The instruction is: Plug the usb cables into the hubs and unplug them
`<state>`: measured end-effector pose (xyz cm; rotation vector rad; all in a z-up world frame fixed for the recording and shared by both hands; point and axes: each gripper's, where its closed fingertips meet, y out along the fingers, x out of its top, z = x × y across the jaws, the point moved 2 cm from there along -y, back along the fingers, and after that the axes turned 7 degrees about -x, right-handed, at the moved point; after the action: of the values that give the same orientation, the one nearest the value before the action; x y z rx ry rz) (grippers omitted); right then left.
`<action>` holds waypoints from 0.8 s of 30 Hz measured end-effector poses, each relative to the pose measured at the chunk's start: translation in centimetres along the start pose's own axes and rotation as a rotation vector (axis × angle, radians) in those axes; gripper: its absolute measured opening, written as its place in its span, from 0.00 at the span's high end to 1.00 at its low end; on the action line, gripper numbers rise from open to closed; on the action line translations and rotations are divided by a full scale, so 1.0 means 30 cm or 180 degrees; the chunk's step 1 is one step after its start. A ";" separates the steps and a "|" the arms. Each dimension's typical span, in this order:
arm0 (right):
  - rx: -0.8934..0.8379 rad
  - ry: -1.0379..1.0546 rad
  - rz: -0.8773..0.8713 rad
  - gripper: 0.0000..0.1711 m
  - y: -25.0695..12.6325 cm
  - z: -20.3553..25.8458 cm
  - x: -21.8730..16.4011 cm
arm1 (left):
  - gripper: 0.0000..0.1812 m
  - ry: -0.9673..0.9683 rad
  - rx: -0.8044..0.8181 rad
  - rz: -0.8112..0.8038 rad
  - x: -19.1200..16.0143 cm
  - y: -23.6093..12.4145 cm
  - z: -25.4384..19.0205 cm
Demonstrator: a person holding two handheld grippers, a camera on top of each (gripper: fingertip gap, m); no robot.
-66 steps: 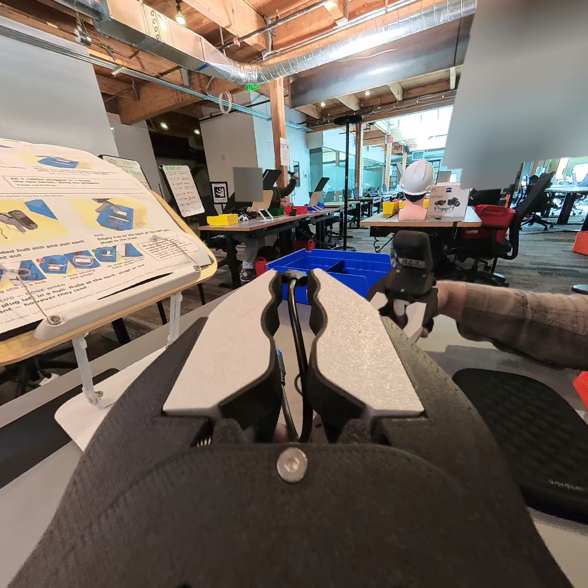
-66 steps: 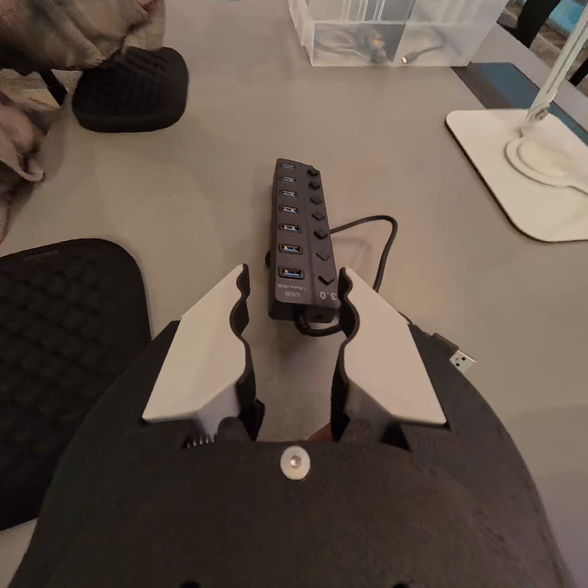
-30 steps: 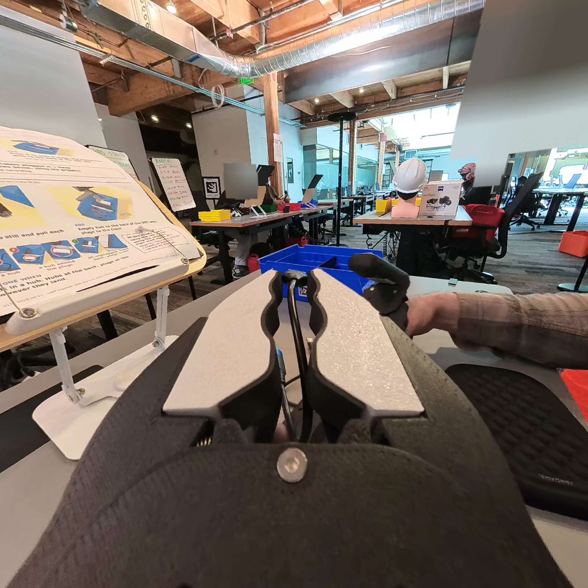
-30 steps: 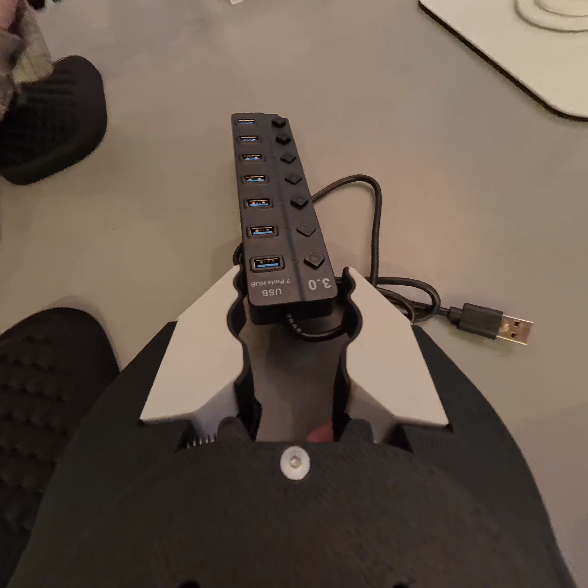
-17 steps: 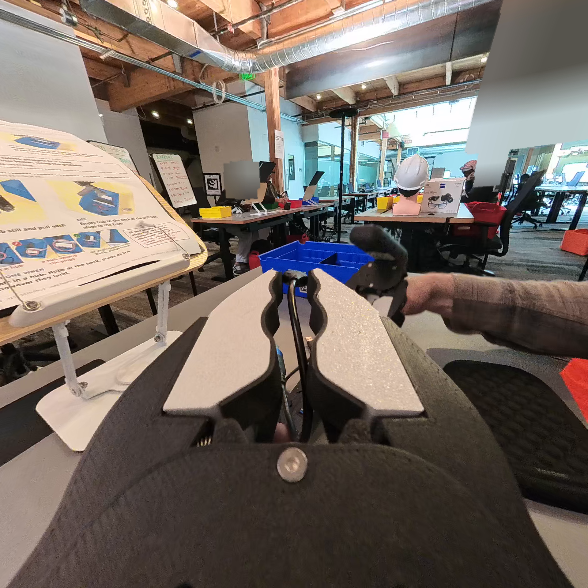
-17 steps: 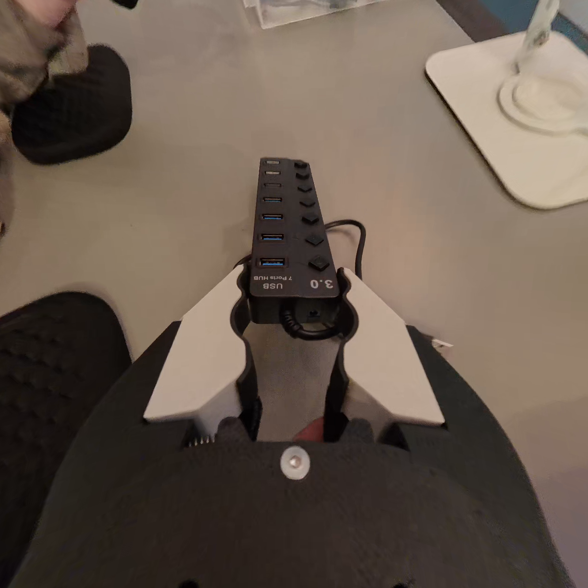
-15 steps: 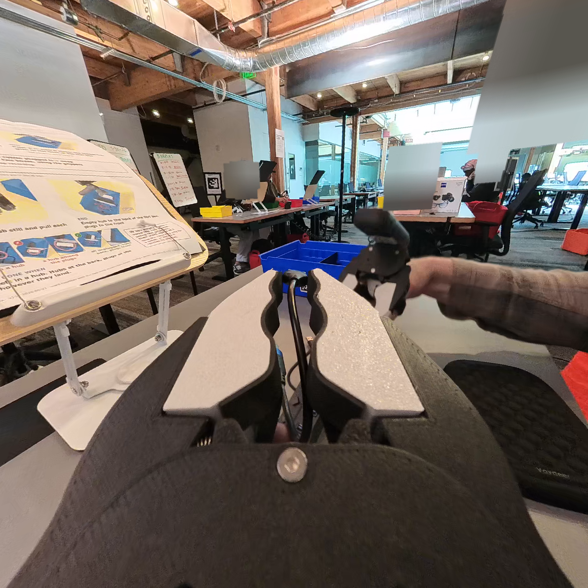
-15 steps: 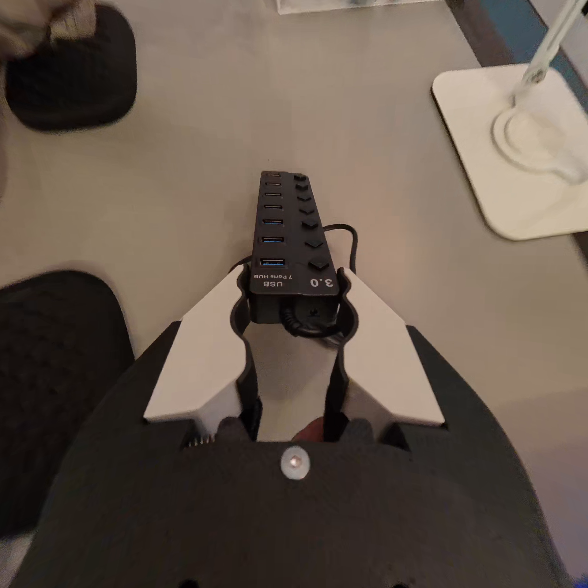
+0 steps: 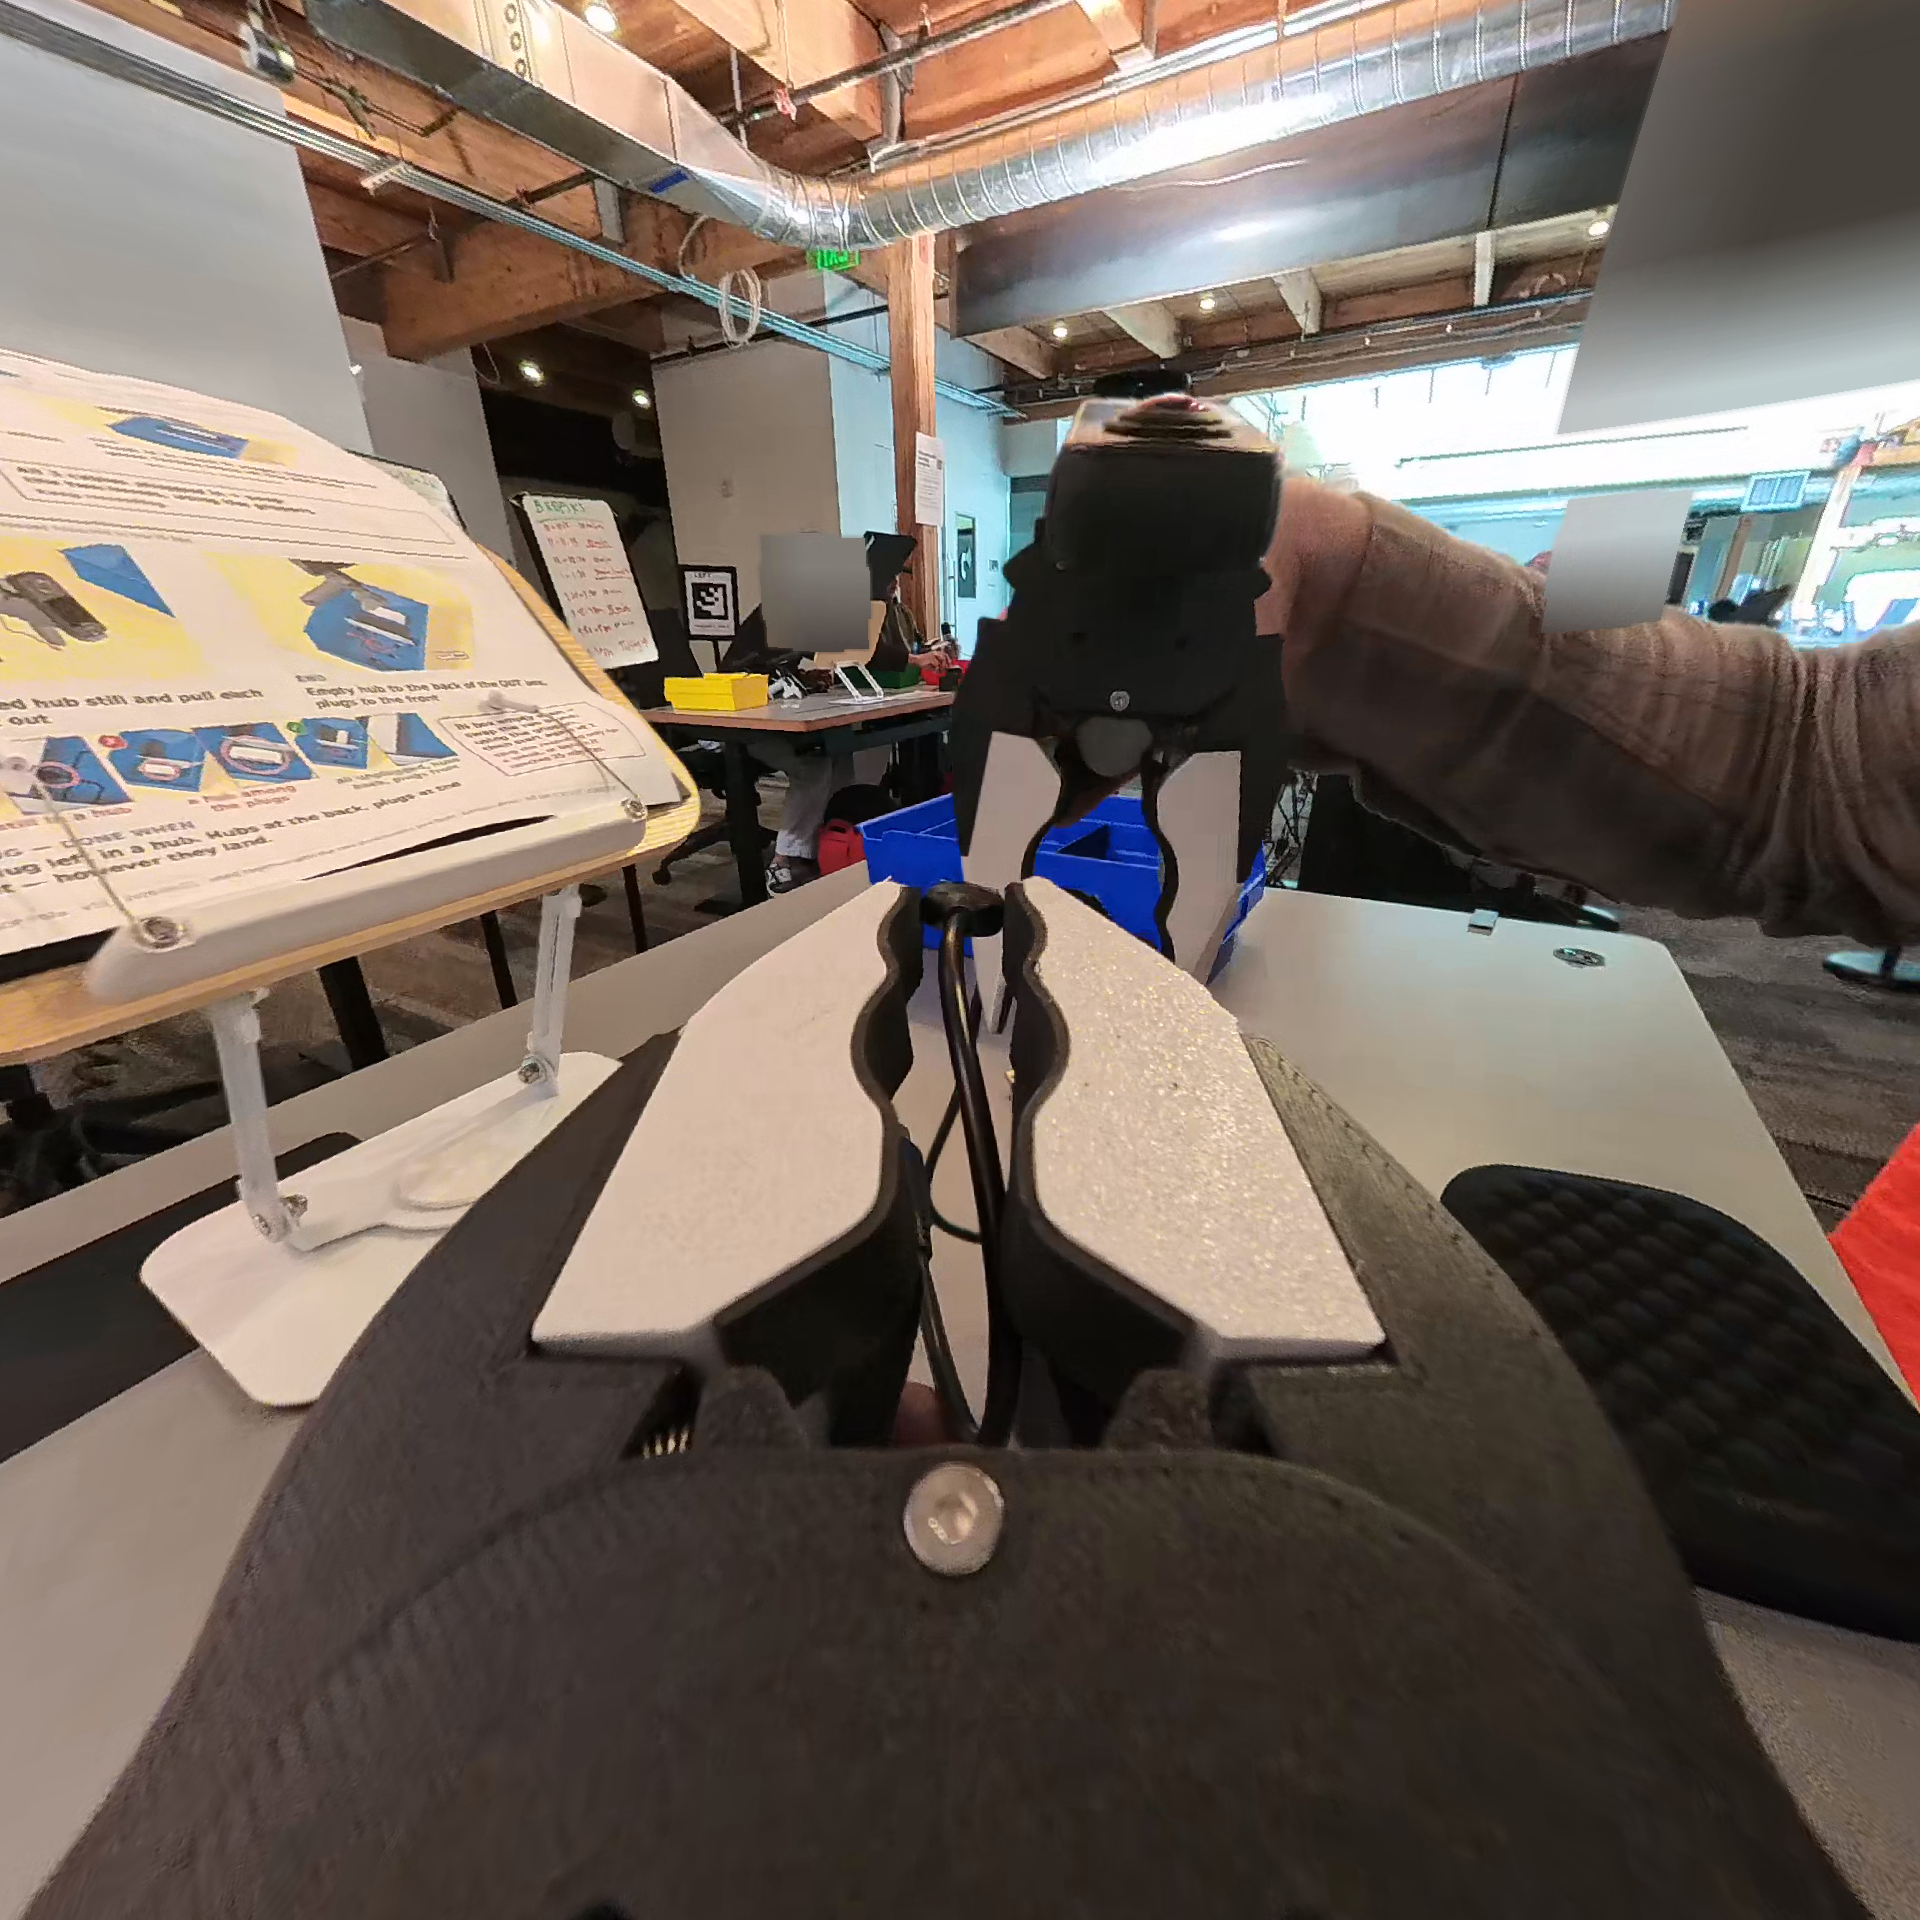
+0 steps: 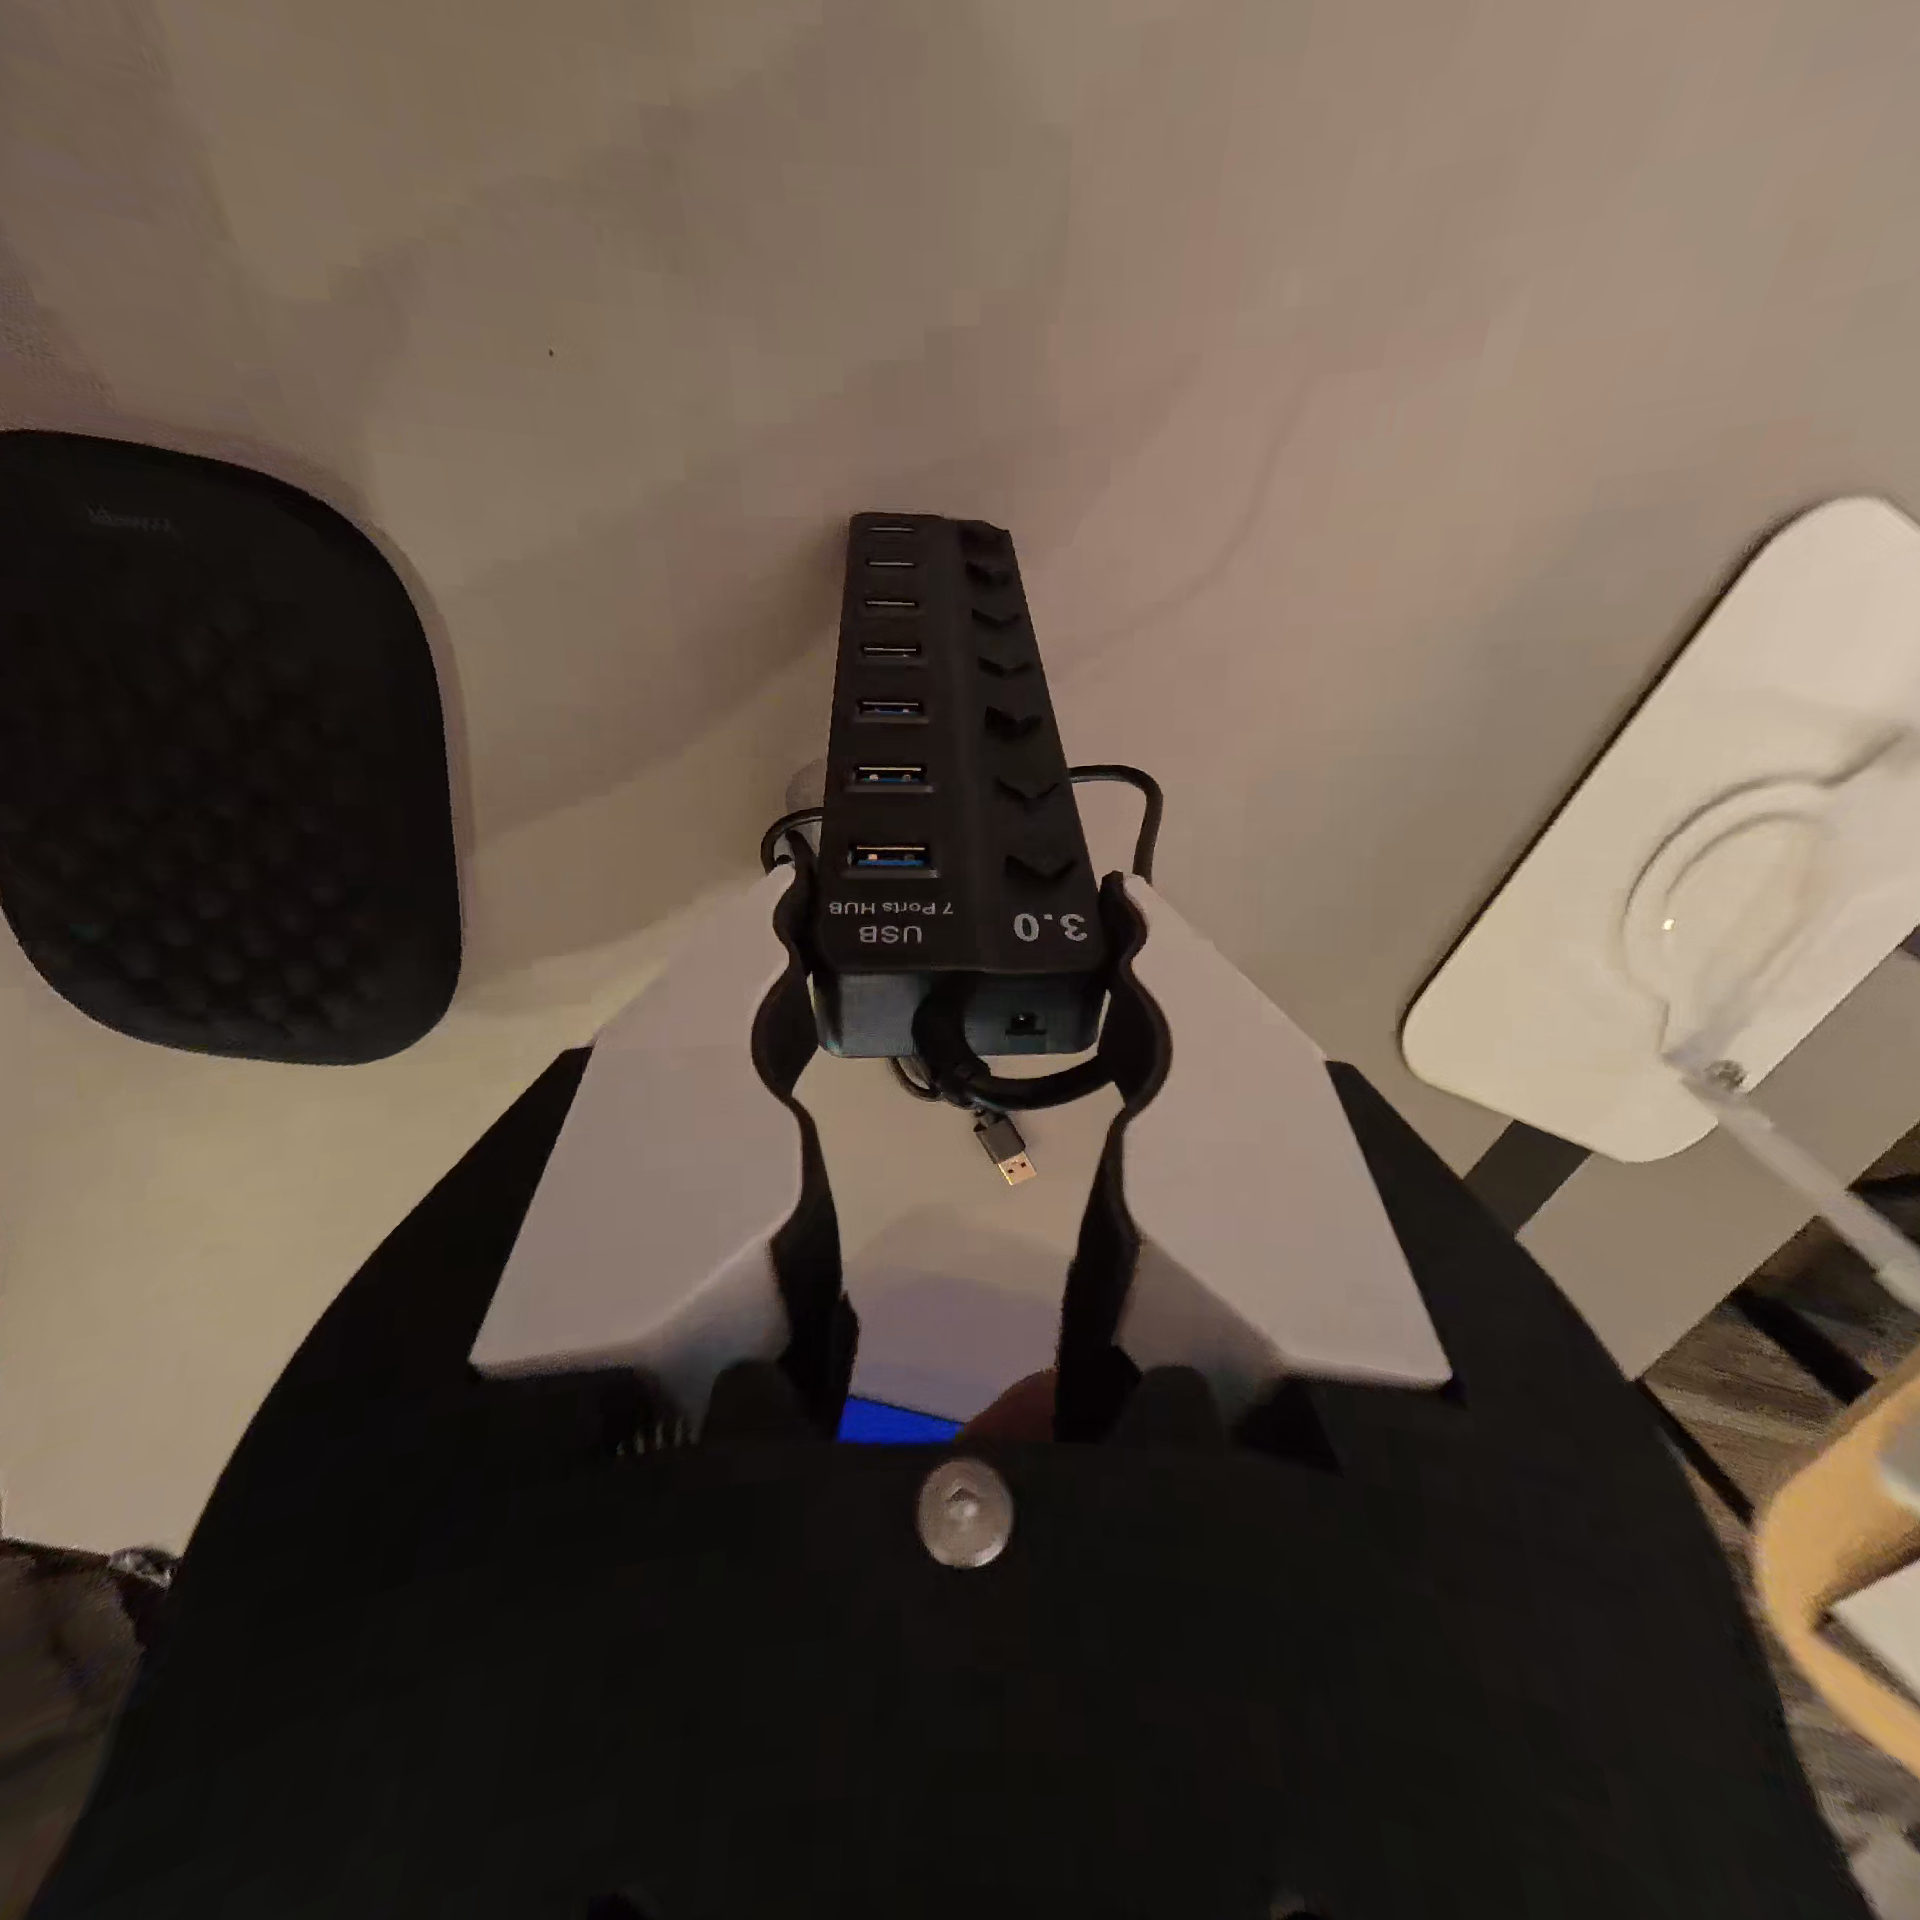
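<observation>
My left gripper (image 9: 961,914) is shut on a black USB cable (image 9: 966,1039). The plug end sits at the fingertips and the cord runs back between the fingers. My right gripper (image 10: 956,925) is shut on the near end of a black multi-port USB hub (image 10: 935,727) and holds it in the air above the grey table (image 10: 1247,364). The hub's ports are empty. Its own cord loops under it and its plug (image 10: 1006,1148) dangles. In the left wrist view the right gripper (image 9: 1101,883) hangs just ahead of my left fingertips, and the hub is hidden there.
A black wrist pad (image 10: 208,748) lies on the table left of the hub, and one also shows in the left wrist view (image 9: 1704,1382). A white stand base (image 10: 1662,831) is on the right; it carries an instruction sheet (image 9: 260,707). A blue bin (image 9: 914,842) stands at the far table edge. The tips of one gripper are about 15 cm away from the tips of the other.
My right gripper has shut on the hub's end and lifted it off the table, rising to just in front of my left gripper. The left gripper has kept the cable.
</observation>
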<state>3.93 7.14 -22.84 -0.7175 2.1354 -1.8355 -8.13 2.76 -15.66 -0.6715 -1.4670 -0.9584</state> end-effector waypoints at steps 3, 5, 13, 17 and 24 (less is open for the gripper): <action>0.0058 -0.0242 0.0236 0.70 0.001 -0.004 0.053 | 0.92 -0.0021 0.0032 -0.0012 -0.009 -0.026 0.016; 0.0070 -0.0277 0.0279 0.69 -0.020 -0.019 0.073 | 0.92 -0.0047 0.0025 -0.0011 -0.017 -0.040 0.022; -0.0230 -0.0508 0.1315 0.70 -0.111 -0.086 -0.002 | 0.92 -0.0086 0.0045 0.0004 -0.042 -0.061 0.038; -0.0131 -0.0674 0.1559 0.70 -0.051 -0.078 0.024 | 0.92 -0.0088 0.0044 0.0013 -0.049 -0.063 0.038; -0.0065 -0.0731 0.1411 0.69 -0.006 -0.059 0.086 | 0.92 -0.0115 0.0082 0.0010 -0.060 -0.084 0.051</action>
<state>0.92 7.34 -21.99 -0.3919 1.9698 -1.4290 -10.82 3.06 -17.82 -0.6752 -1.5073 -0.9276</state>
